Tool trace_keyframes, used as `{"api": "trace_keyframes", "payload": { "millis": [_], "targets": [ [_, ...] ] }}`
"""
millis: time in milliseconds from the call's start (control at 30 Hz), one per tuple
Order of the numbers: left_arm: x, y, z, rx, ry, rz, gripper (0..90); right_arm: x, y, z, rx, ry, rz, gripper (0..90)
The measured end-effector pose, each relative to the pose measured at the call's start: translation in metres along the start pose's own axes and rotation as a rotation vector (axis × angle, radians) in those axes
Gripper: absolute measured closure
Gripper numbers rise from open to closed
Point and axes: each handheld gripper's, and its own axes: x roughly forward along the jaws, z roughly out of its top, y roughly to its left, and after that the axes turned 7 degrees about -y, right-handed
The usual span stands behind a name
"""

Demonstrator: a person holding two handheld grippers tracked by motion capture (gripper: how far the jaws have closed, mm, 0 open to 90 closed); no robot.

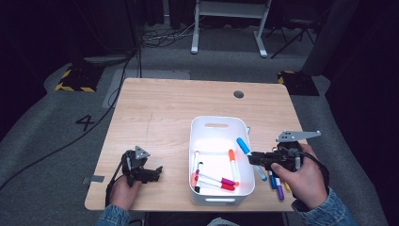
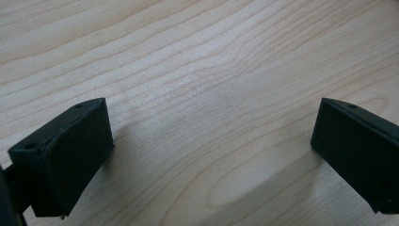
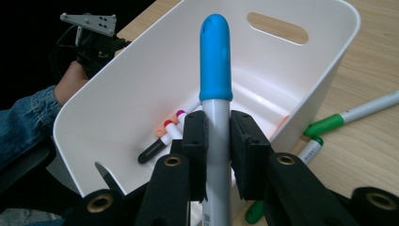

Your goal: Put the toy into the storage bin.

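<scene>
While the right gripper [image 3: 217, 141] clenches its jaws on a blue-capped marker [image 3: 215, 66], the white bin [image 1: 220, 123] lies at its nine o'clock. Left gripper [image 2: 211, 146] rests released on the wooden surface [image 1: 169, 101].

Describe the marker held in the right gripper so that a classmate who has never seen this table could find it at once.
Start at the white bin near the front of the wooden table. At its right rim, the right gripper is shut on a blue-capped marker with a white barrel, cap pointing over the bin. Unlike the markers lying flat inside the bin or on the table beside it, this one is lifted and clamped between black jaws.
</scene>
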Motion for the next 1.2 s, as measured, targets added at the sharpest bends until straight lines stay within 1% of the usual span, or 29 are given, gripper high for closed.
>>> {"api": "trace_keyframes", "payload": {
  "millis": [200, 367, 500, 600, 667, 867, 1200],
  "targets": [
    [0.0, 0.0, 0.0, 0.006, 0.0, 0.003, 0.0, 0.008, 0.011, 0.004, -0.034, 0.009, 0.041, 77.3],
    [0.0, 0.0, 0.0, 0.007, 0.0, 0.002, 0.0, 0.018, 0.02, 0.003, -0.052, 0.029, 0.075, 77.3],
    [0.0, 0.0, 0.0, 0.007, 0.0, 0.001, 0.0, 0.023, 0.023, 0.003, -0.06, 0.038, 0.088, 77.3],
    [0.0, 0.0, 0.0, 0.005, -0.003, 0.002, 0.0, 0.026, 0.026, 0.002, -0.075, 0.05, 0.098, 77.3],
    [0.0, 0.0, 0.0, 0.006, -0.003, 0.002, 0.0, 0.028, 0.028, 0.001, -0.083, 0.061, 0.104, 77.3],
    [0.0, 0.0, 0.0, 0.007, -0.002, 0.004, 0.0, 0.034, 0.03, -0.002, -0.105, 0.104, 0.1, 77.4],
    [0.0, 0.0, 0.0, 0.006, -0.003, 0.004, 0.0, 0.047, 0.035, -0.009, -0.126, 0.172, 0.104, 77.3]
  ]
}}
